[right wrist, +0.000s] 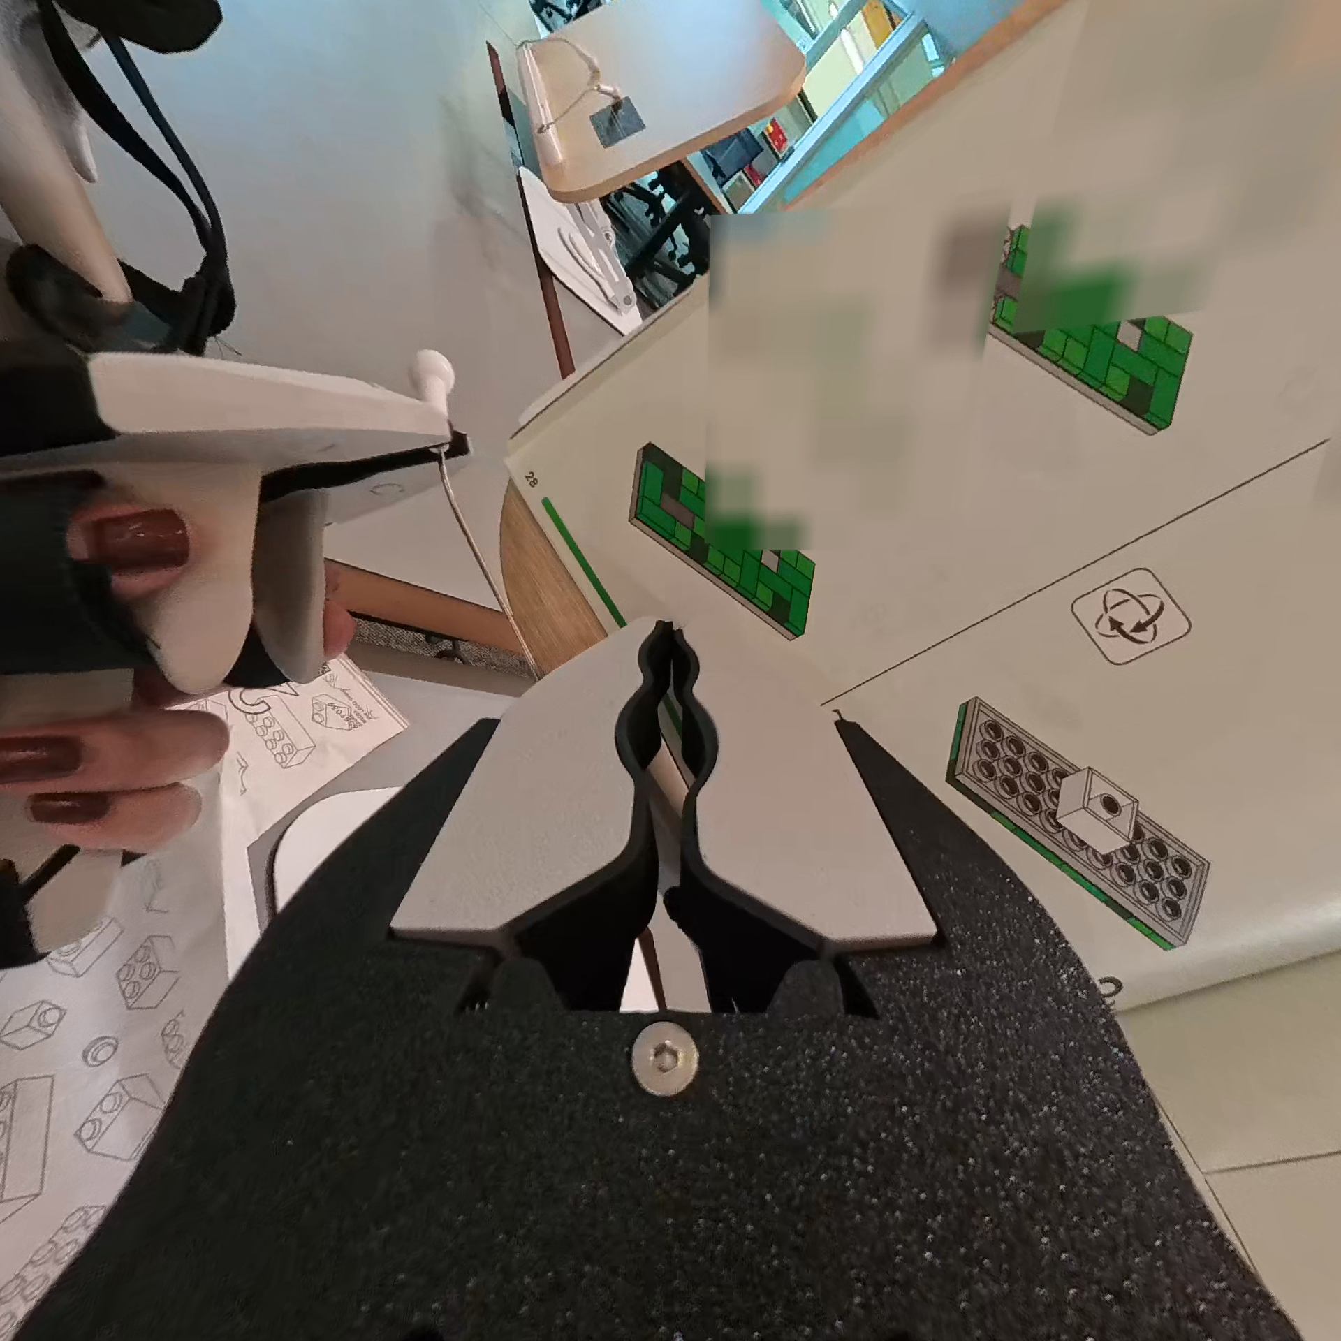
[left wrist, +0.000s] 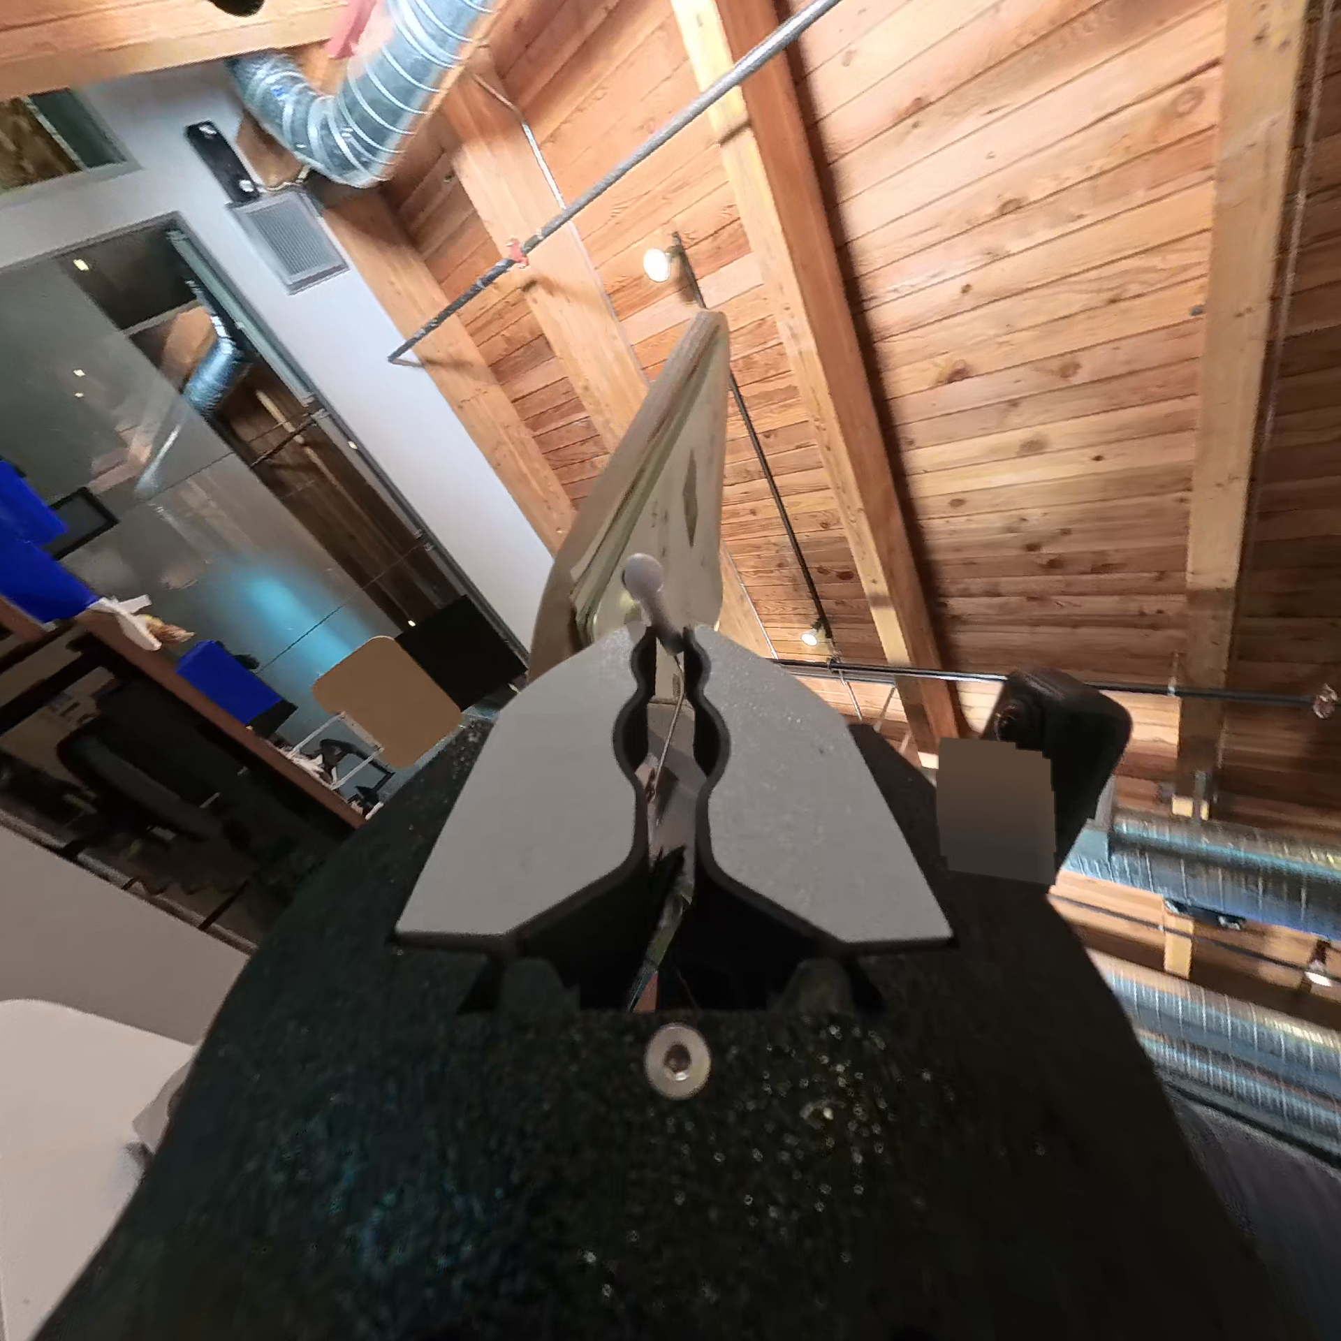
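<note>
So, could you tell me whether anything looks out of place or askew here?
Yes: the instruction booklet is lifted off the table and steeply tilted, with both claws shut on its edges, the right claw at the lower edge and the left claw opposite. In the left view it juts edge-on toward the wooden ceiling.

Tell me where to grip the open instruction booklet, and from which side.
Pinch the instruction booklet at its bare lower-left page margin, coming edge-on from below and outside the page. The sheets are thin and flat, so only an edge fits between the fingers, and the margin carries no diagrams. The right gripper is shut right there.
</note>
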### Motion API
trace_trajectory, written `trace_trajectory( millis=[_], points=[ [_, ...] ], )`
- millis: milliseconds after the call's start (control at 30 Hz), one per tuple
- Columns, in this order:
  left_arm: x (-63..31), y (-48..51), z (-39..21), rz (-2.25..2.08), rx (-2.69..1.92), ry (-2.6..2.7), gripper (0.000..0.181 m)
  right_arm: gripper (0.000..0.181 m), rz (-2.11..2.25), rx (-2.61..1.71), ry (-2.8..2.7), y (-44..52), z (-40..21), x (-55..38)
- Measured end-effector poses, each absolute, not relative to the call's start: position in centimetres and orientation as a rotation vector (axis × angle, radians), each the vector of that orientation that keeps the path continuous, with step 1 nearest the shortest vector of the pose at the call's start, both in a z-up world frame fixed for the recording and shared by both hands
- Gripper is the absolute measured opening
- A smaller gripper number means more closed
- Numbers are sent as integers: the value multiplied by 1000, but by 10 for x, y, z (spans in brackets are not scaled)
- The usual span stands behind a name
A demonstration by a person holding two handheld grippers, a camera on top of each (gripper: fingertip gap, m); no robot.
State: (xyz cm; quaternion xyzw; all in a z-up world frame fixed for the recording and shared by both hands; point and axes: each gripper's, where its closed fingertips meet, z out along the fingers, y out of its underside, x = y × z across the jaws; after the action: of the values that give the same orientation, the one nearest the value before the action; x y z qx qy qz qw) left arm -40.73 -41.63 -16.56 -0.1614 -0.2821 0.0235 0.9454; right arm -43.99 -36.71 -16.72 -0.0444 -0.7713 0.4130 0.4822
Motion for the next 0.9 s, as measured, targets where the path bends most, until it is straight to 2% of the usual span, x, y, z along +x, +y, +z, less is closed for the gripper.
trace_trajectory(
  millis=[233,500,800,900],
  points=[
    [-403,-413,-159,48,-436,-461,6,0,1018,-121,-1902,-369,-166,-440],
    [-414,-406,-148,145,-765,-463,7,0,1042,-158,-1952,-373,-164,-440],
    [-430,-401,-144,238,-1029,-672,9,0,987,-132,-1990,-380,-166,-436],
    [-423,-401,-147,257,-1025,-735,15,0,993,-109,-1994,-383,-164,-425]
  ],
)
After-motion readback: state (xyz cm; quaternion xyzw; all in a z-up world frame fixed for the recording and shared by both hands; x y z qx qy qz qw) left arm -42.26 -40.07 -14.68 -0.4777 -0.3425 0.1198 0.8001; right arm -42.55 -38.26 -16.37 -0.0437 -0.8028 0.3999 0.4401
